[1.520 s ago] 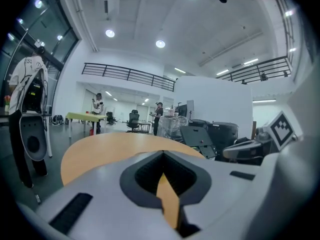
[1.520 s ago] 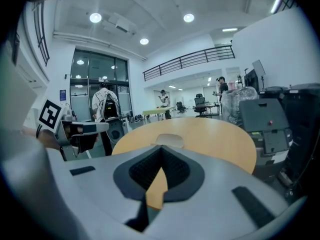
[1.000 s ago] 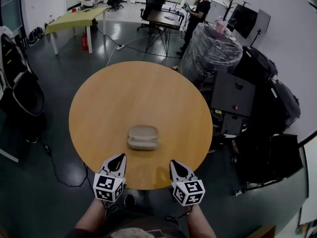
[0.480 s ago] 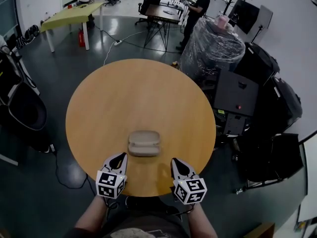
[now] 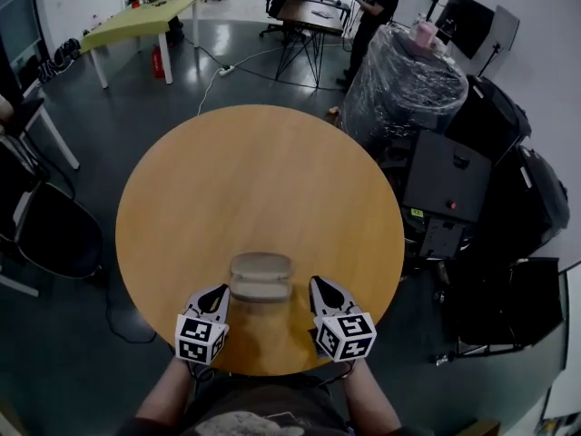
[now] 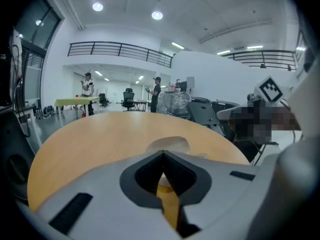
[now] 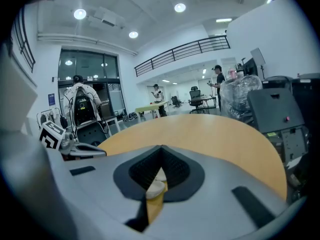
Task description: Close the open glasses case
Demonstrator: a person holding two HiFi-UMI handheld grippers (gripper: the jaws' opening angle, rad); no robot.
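Note:
A beige glasses case (image 5: 260, 277) lies open on the round wooden table (image 5: 259, 180), close to its near edge. In the head view my left gripper (image 5: 221, 292) sits just left of the case and my right gripper (image 5: 318, 285) just right of it; both are shut and hold nothing. In the left gripper view the case (image 6: 170, 144) shows just past the joined jaws of the left gripper (image 6: 162, 152). The right gripper (image 7: 161, 147) also has its jaws together, and a pale bit of the case (image 7: 156, 185) shows in the gap beneath them.
A black chair (image 5: 56, 230) stands left of the table. A plastic-wrapped stack (image 5: 404, 84) and black equipment cases (image 5: 449, 189) crowd the right side. A green table (image 5: 145, 16) and a standing person (image 5: 377, 7) are far behind.
Both grippers have moved forward to either side of the case, which was farther ahead of them before. The head view has shifted and the table now sits nearer.

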